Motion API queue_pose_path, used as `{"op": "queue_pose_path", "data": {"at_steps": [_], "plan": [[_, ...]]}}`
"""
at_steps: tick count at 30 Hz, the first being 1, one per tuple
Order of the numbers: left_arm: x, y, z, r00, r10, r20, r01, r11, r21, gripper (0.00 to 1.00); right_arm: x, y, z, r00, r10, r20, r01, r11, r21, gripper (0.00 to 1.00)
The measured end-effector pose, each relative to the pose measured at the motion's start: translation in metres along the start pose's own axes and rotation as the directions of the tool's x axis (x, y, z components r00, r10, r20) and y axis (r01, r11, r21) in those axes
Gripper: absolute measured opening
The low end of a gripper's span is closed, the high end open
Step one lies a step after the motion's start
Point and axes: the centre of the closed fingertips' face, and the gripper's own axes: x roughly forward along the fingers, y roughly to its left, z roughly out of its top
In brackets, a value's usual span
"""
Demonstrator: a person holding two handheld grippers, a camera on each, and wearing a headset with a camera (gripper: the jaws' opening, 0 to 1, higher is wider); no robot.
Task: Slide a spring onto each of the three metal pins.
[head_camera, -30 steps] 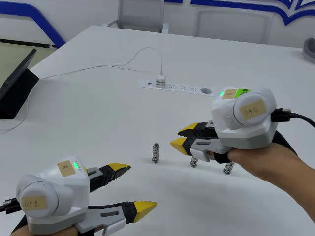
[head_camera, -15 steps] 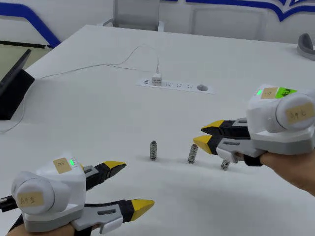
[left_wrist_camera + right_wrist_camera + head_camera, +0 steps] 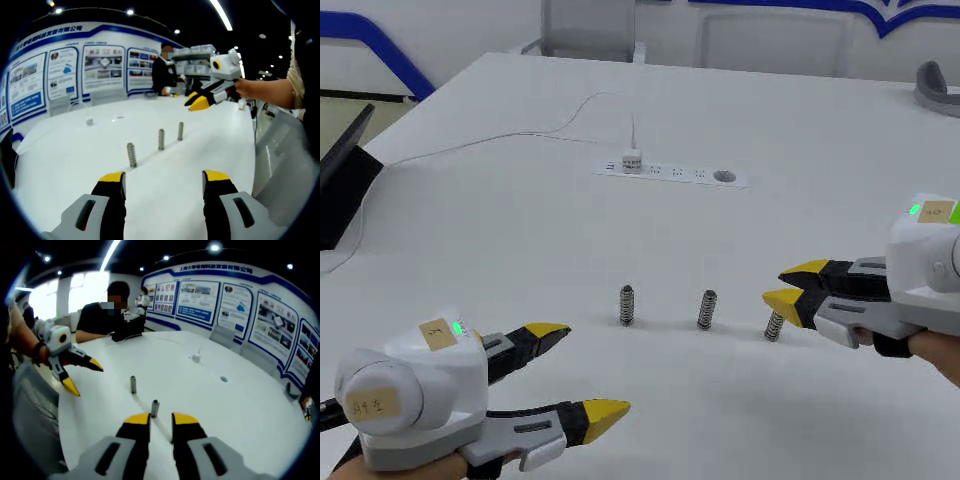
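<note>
Open table (image 3: 500, 240) around three springs (image 3: 707, 309)

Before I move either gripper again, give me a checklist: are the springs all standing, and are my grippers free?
1. Small coiled metal springs upright on the white table: left spring, middle spring, right spring: ok.
2. Each spring pushed fully down on its pin: cannot tell, too small.
3. Left gripper open and empty: ok.
4. Right gripper open and empty: ok.
5. Right gripper clear of the right spring: cannot tell; its lower tip sits close above that spring in the head view.
</note>
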Motion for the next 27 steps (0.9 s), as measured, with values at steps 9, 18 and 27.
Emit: {"op": "queue_pose_path", "data": {"at_steps": [9,18,27], "plan": [[-0.002,0.003,0.002,0.9998,0.018,0.012,-0.018,1.0,0.001,0.66,-0.015,-0.008,-0.023,0.9994,-0.031,-0.017,0.032,0.999,0.034,0.19],[-0.004,0.006,0.002,0.9996,0.028,0.008,-0.028,1.0,0.003,0.68,-0.027,-0.018,-0.038,0.997,-0.068,-0.037,0.07,0.996,0.063,0.19],[-0.006,0.004,0.007,0.9997,0.01,0.022,-0.01,1.0,-0.019,0.65,-0.031,-0.02,-0.039,0.9957,-0.086,-0.033,0.088,0.993,0.074,0.19]]}}
